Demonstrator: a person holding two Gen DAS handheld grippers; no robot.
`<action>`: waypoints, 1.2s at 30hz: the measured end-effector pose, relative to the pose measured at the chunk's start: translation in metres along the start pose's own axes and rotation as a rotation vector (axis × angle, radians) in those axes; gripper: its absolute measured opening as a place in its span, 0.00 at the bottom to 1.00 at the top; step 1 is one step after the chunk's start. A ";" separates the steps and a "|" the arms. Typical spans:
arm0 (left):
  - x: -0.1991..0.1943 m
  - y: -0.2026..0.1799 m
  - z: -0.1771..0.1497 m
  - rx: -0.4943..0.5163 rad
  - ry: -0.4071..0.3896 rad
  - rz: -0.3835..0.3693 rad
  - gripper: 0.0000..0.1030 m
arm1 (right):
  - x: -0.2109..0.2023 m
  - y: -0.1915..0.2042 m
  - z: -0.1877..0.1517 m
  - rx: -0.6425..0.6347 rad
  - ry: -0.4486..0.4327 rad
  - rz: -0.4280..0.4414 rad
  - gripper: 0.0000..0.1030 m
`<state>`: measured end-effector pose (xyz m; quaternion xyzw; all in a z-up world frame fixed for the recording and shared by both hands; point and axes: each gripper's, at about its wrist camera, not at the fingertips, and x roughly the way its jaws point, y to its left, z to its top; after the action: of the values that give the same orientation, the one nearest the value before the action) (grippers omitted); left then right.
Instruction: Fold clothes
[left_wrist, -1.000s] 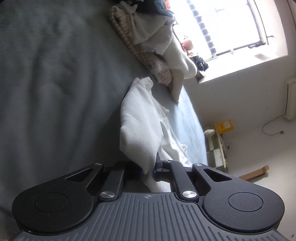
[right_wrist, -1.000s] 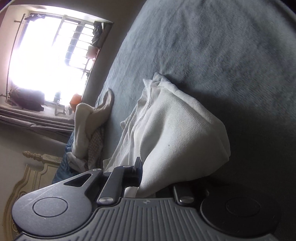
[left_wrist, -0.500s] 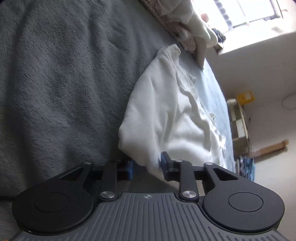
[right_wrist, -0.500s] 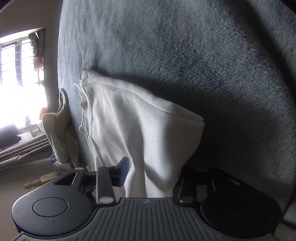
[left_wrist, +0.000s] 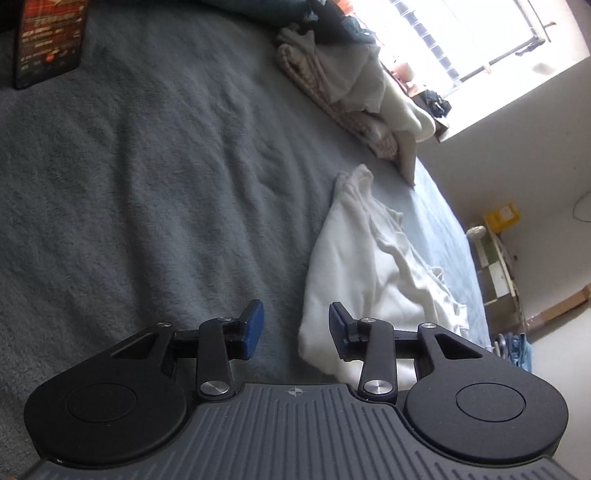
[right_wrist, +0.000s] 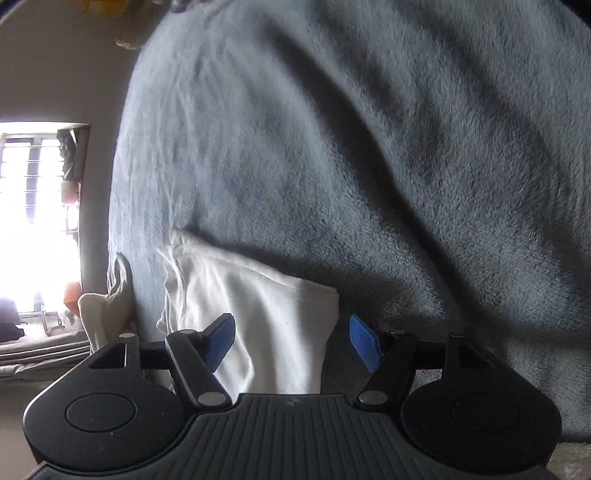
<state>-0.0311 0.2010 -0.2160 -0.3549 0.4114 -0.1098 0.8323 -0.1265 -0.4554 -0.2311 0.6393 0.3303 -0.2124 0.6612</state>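
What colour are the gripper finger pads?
Blue pads, clearest in the right wrist view.

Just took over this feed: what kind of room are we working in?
Most likely a bedroom: a white garment lies on a wide grey fleece blanket like a bed's, a clothes pile waits near a barred window.

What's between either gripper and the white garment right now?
Nothing visible. Both grippers are open right at the white garment: the left gripper beside its near edge, the right gripper with cloth between its fingers. Only the grey blanket lies around it.
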 end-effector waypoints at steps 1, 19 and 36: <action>0.002 -0.003 0.001 0.005 0.002 -0.005 0.39 | -0.005 0.003 -0.002 -0.020 -0.027 0.009 0.69; 0.010 -0.075 0.040 0.256 -0.079 -0.019 0.44 | -0.019 0.082 -0.031 -0.384 -0.001 0.209 0.69; 0.120 -0.122 0.072 0.563 -0.109 0.038 0.44 | 0.022 0.198 -0.064 -1.103 -0.180 0.003 0.64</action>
<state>0.1137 0.0915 -0.1764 -0.1073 0.3260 -0.1850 0.9208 0.0169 -0.3708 -0.1049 0.1784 0.3336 -0.0611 0.9237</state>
